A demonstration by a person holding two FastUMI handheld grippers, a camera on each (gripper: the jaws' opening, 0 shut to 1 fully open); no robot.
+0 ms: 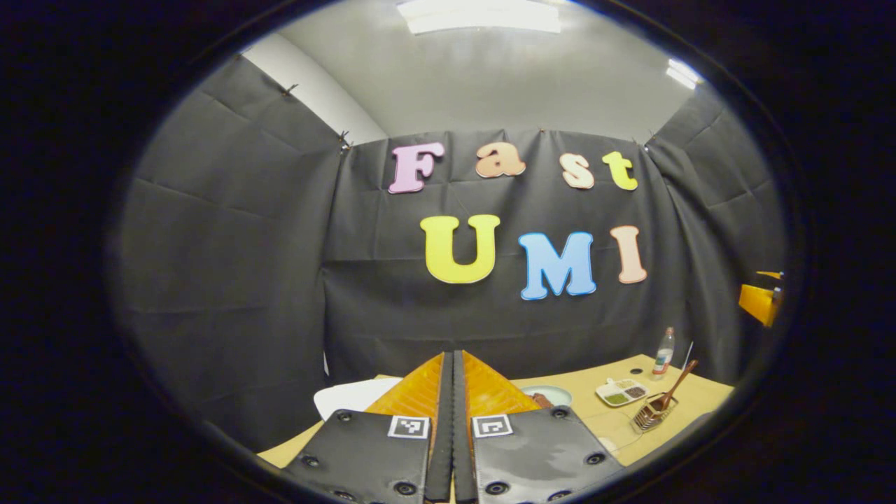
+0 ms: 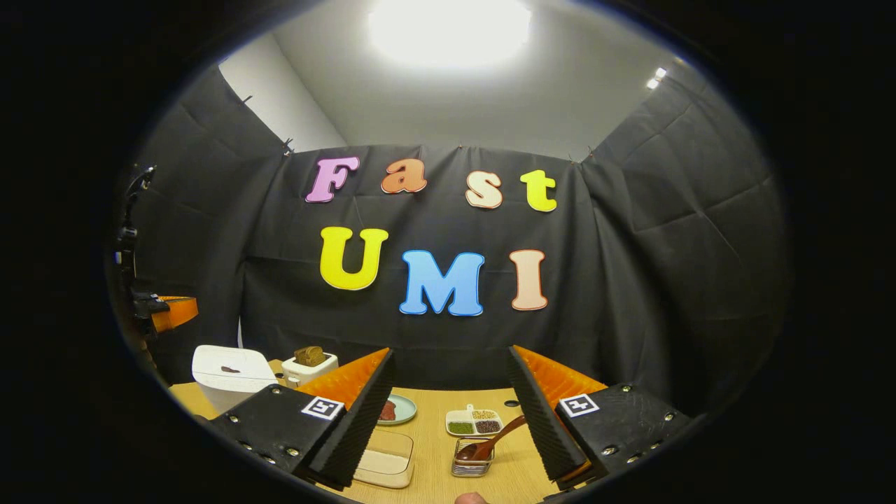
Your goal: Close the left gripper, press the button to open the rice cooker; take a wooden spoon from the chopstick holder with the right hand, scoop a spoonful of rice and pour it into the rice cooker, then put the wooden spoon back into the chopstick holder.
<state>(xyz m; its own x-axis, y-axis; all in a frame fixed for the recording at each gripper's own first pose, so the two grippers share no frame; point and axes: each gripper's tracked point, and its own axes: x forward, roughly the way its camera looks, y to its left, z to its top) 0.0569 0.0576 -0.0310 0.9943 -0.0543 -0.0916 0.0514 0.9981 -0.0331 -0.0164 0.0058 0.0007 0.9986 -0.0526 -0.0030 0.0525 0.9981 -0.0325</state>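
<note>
In the left gripper view my left gripper (image 1: 453, 355) is shut, its jaws pressed together with nothing between them, held above the table's near edge. A corner of the white rice cooker (image 1: 350, 396) peeks out just left of it. The right gripper view shows the rice cooker (image 2: 231, 374) at the left with its lid down. My right gripper (image 2: 451, 357) stands open and holds nothing. Between its fingers sits the wire chopstick holder (image 2: 472, 462) with the wooden spoon (image 2: 498, 435) leaning in it. A clear box of rice (image 2: 383, 458) lies to the holder's left.
On the wooden table (image 2: 514, 476) there is a divided dish of beans (image 2: 474, 421), a small plate (image 2: 397, 409) and a white toaster with bread (image 2: 309, 364). A bottle (image 1: 663, 352) stands at the back. The black cloth wall closes in behind.
</note>
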